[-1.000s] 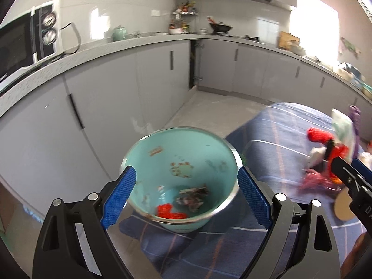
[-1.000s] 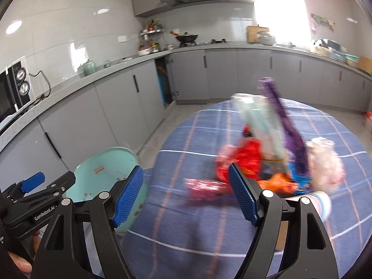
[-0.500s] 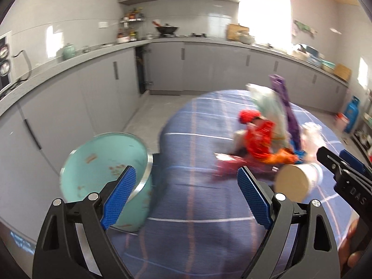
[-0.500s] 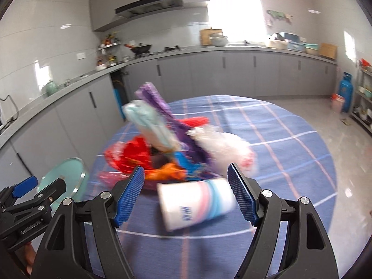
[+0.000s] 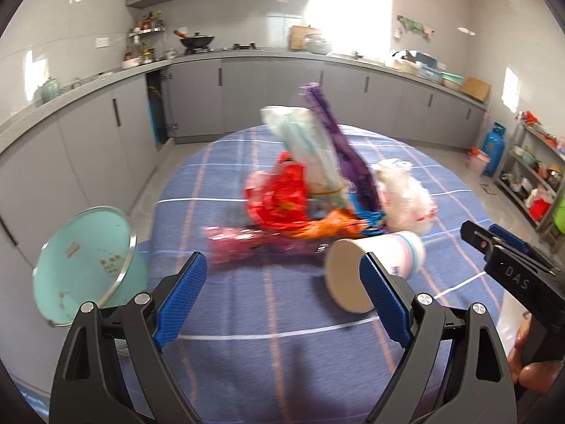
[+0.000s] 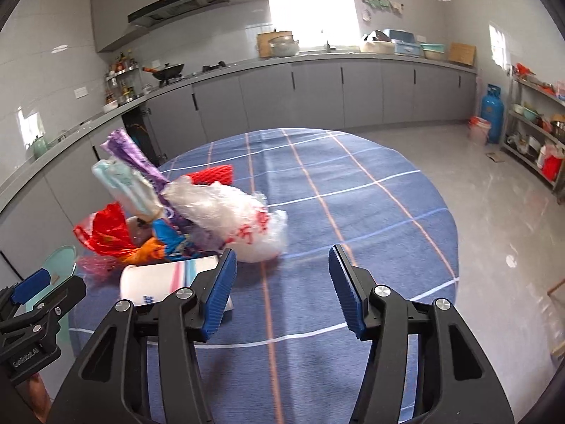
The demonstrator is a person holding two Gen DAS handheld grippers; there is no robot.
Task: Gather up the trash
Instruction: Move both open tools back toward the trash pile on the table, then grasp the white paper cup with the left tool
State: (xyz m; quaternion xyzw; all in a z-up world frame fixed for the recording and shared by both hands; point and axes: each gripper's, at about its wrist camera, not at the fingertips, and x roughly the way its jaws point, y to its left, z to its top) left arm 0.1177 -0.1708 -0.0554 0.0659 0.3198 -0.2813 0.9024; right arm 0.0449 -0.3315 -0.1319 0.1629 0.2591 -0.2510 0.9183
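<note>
A heap of trash [image 5: 310, 190] lies on the round table with the blue checked cloth [image 5: 268, 335]: red, purple, pale green and white plastic bags and wrappers. A paper cup [image 5: 356, 275] lies on its side in front of the heap; it also shows in the right wrist view [image 6: 169, 279]. A teal bowl [image 5: 88, 268] tilts at the table's left edge. My left gripper [image 5: 282, 304] is open and empty, just short of the cup. My right gripper [image 6: 279, 289] is open and empty, right of the cup and the white bag [image 6: 240, 222].
Grey kitchen cabinets and a counter [image 5: 247, 81] run along the walls behind the table. A blue gas cylinder [image 6: 491, 113] and a shelf rack [image 6: 536, 141] stand at the far right. The right gripper's body [image 5: 512, 275] shows at the right of the left wrist view.
Both grippers have swung right, away from the teal bowl. The heap and the paper cup now sit in front of the left gripper; the right gripper now faces the table's right half.
</note>
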